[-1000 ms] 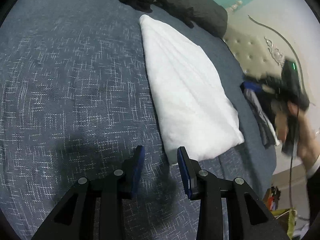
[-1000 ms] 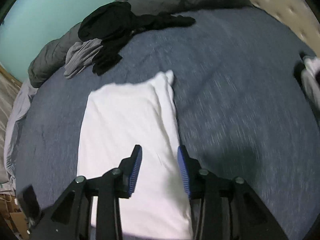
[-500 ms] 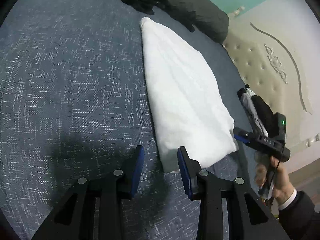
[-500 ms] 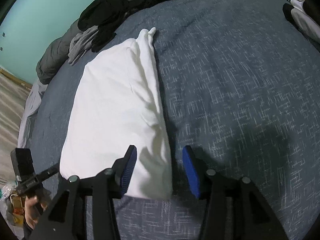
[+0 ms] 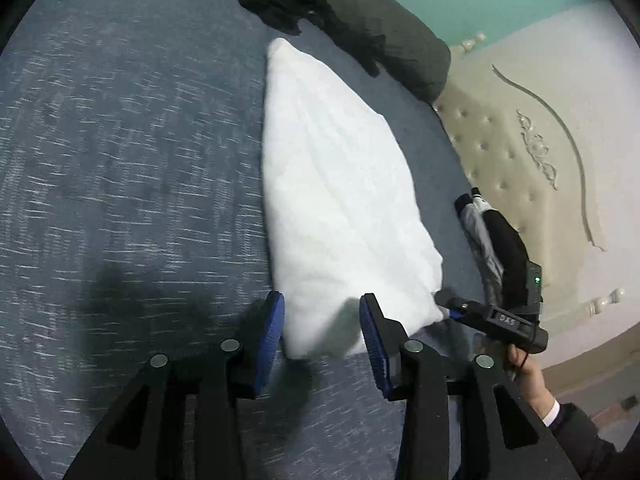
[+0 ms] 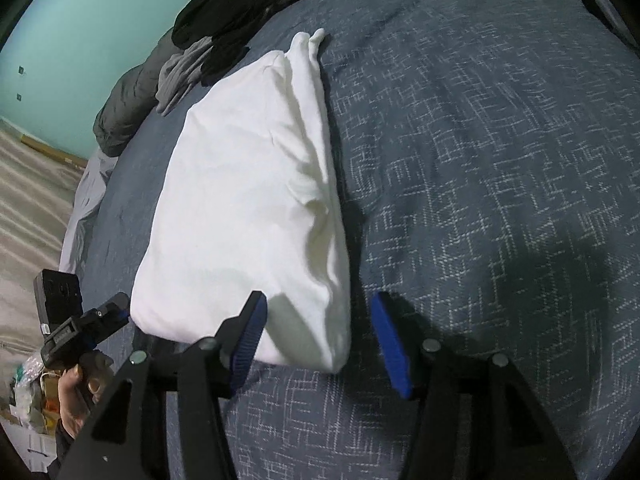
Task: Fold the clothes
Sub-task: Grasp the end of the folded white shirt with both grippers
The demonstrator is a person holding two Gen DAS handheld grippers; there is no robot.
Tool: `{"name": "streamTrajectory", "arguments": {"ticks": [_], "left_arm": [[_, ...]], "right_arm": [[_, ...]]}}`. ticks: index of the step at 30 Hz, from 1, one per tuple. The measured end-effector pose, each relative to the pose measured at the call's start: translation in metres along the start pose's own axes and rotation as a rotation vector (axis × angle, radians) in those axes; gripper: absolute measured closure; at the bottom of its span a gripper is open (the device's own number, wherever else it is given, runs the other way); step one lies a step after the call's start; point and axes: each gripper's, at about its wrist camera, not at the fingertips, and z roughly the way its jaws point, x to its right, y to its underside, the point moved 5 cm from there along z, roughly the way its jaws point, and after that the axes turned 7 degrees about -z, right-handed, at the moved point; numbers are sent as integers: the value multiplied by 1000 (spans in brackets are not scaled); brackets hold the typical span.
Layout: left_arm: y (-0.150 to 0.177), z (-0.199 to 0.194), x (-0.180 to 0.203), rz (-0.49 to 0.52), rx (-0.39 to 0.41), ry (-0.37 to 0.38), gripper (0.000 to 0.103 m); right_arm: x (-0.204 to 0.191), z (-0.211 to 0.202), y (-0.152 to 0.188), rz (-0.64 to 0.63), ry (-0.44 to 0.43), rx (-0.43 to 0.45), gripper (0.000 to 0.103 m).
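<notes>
White soft folded cotton garment [image 5: 340, 208] looks light and limp, so the two near corners suit both hand-held grippers, left [image 5: 322, 330] and right [image 6: 316, 332], whose jaws have just been opening and stand apart around them without pressing.

The right gripper [image 6: 318, 330] hung open over the white garment's [image 6: 248, 200] near right corner; its jaws had just widened. The left gripper [image 6: 86, 326] sat at eight o'clock; dark clothes [image 6: 228, 20] lay at eleven.

Folded garment [image 6: 248, 200] lies on the bed [image 6: 480, 160] (clothes pile [image 6: 224, 24] behind it).
</notes>
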Motion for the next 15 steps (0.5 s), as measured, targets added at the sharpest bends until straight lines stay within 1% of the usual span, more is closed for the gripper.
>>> {"name": "streamTrajectory", "arguments": {"ticks": [3, 7, 10, 13, 15], "left_arm": [[3, 9, 1, 0, -9, -10, 57], [1, 13, -1, -30, -7, 4, 55], [0, 16, -1, -44, 1, 3, 49], [-1, 20, -3, -68, -1, 19, 49], [0, 21, -4, -66, -3, 19, 49]], "right_arm": [[-1, 3, 1, -7, -14, -12, 48], [-7, 6, 1, -42, -22, -26, 48], [-8, 8, 1, -40, -36, -27, 48], [-8, 9, 1, -46, -47, -30, 48], [-8, 10, 2, -48, -53, -33, 47]]}}
